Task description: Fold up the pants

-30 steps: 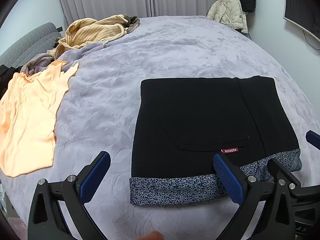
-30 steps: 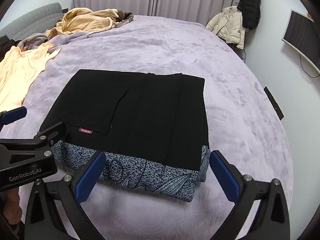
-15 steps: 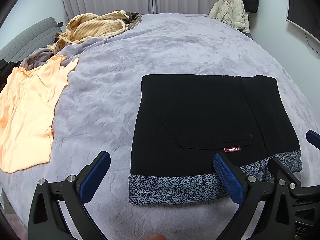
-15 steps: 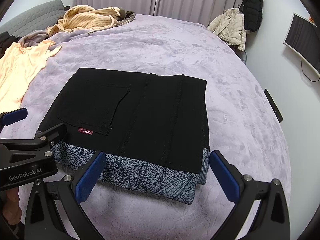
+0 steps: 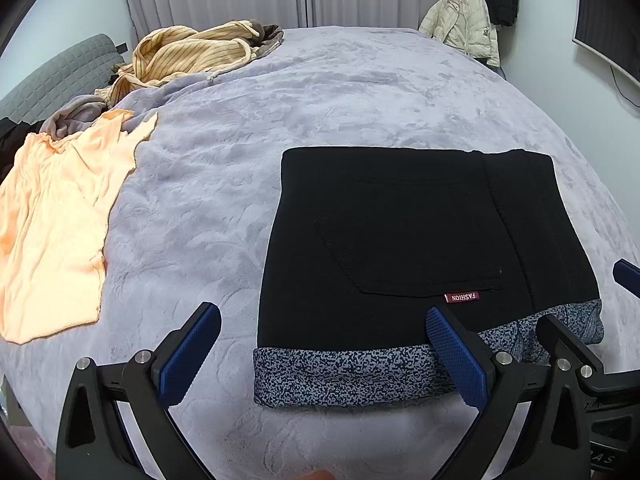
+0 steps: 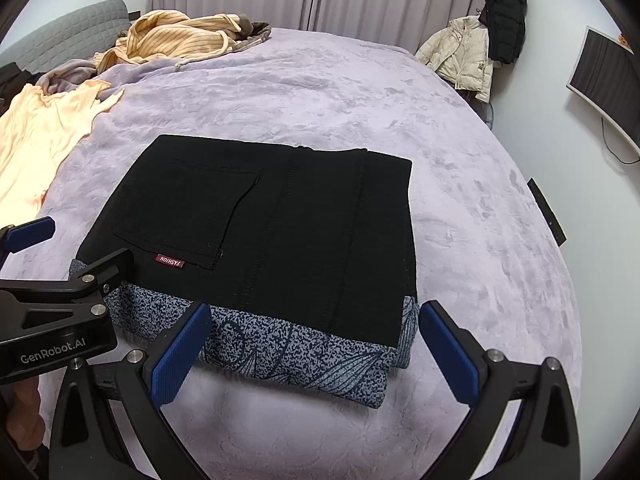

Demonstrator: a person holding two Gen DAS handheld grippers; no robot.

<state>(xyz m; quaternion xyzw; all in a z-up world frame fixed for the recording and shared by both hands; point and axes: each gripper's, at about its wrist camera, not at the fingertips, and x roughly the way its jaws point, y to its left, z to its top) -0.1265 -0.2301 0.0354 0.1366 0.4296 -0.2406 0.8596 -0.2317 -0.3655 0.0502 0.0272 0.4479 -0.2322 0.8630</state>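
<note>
The black pants [image 5: 408, 236] lie folded into a flat rectangle on the lilac bed cover [image 5: 320, 96], with a back pocket and a red label on top and a speckled blue-grey lining showing along the near edge. They also show in the right wrist view [image 6: 280, 232]. My left gripper [image 5: 320, 352] is open and empty, just above the near left edge of the pants. My right gripper [image 6: 312, 352] is open and empty over the near right edge. Neither touches the pants.
An orange shirt [image 5: 52, 220] lies flat at the left. A striped yellow garment [image 5: 188, 56] is piled at the far left by a grey headboard [image 5: 52, 76]. Jackets [image 6: 464, 56] hang at the far right. A monitor [image 6: 608, 84] is on the right wall.
Both grippers have drawn back and risen slightly from the folded pants. The pants have not moved. Both grippers stay open.
</note>
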